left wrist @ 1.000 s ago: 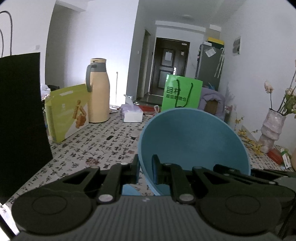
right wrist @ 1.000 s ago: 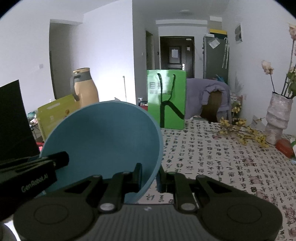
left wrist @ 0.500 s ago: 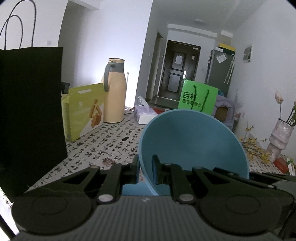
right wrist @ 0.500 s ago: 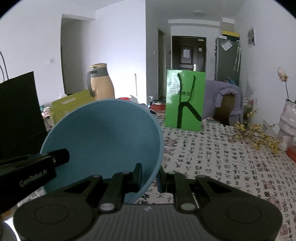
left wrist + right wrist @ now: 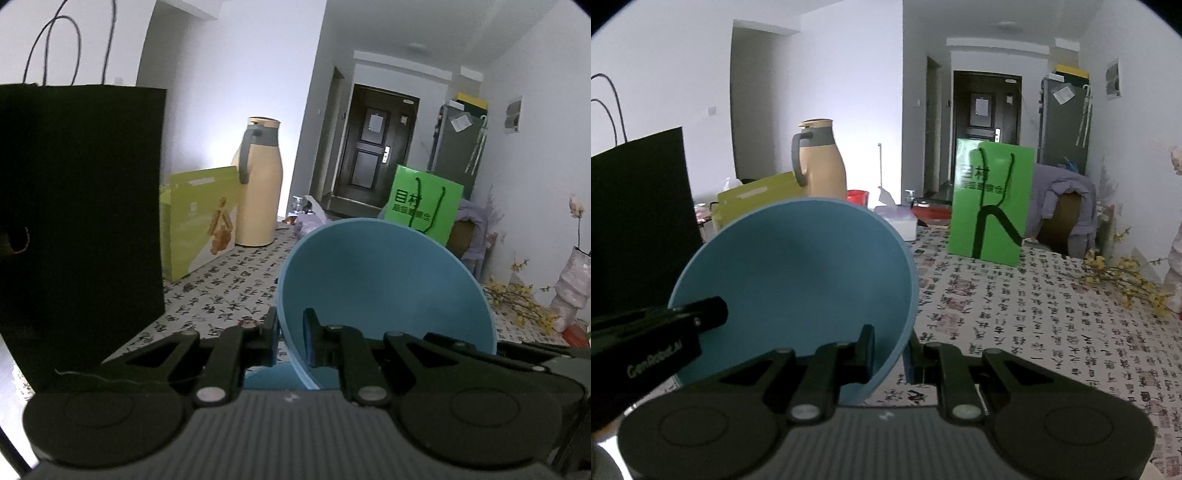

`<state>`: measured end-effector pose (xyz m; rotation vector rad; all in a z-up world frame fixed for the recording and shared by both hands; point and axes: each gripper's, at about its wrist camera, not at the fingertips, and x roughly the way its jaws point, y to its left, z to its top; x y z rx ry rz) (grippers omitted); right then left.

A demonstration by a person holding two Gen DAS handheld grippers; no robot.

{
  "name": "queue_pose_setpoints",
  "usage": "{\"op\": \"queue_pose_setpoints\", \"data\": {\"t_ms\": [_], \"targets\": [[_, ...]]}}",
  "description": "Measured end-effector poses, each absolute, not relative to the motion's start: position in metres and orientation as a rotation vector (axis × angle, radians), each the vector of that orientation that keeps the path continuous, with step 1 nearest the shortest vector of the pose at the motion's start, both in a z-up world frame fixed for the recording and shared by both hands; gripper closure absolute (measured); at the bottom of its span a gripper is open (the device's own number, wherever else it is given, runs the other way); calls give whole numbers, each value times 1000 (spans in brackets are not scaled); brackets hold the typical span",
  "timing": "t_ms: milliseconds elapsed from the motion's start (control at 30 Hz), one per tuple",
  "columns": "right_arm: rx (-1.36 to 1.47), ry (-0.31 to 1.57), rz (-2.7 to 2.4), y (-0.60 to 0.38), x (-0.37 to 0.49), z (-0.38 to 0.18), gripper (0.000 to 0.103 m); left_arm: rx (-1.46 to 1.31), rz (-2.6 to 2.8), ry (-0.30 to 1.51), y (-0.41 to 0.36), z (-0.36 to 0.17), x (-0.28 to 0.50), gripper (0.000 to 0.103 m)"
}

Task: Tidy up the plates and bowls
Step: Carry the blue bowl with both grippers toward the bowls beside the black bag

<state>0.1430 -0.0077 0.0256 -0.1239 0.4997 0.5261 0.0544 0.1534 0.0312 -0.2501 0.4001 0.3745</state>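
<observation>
Here, one blue bowl is gripped by both tools above a patterned table.

The bowl's left rim is pinched by the left gripper at lower centre of the left view, and its right rim is pinched by the right gripper at lower centre of the right view. The bowl is tilted, its hollow turned to the cameras. A black bag is seen at left, a tan jug above centre, a green bag right of centre.
</observation>
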Motion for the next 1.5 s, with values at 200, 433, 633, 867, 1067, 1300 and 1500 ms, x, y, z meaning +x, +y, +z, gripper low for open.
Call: {"op": "queue_pose_setpoints", "data": {"t_ms": [200, 433, 633, 867, 1067, 1300, 1500], "targets": [[-133, 510, 556, 9, 140, 23, 88, -248, 408, 391, 166, 31, 47, 90], [-144, 522, 582, 24, 137, 21, 88, -246, 435, 390, 175, 29, 38, 90], [-154, 533, 595, 34, 133, 14, 88, -249, 454, 412, 180, 25, 34, 90], [-155, 556, 612, 39, 131, 5, 88, -247, 465, 439, 185, 19, 31, 90], [-160, 570, 618, 39, 129, 0, 88, -233, 470, 446, 183, 16, 28, 90], [-163, 585, 618, 35, 128, -3, 88, -236, 465, 472, 182, 10, 31, 90], [-170, 606, 612, 33, 130, -11, 88, -243, 460, 501, 181, 2, 32, 90]]}}
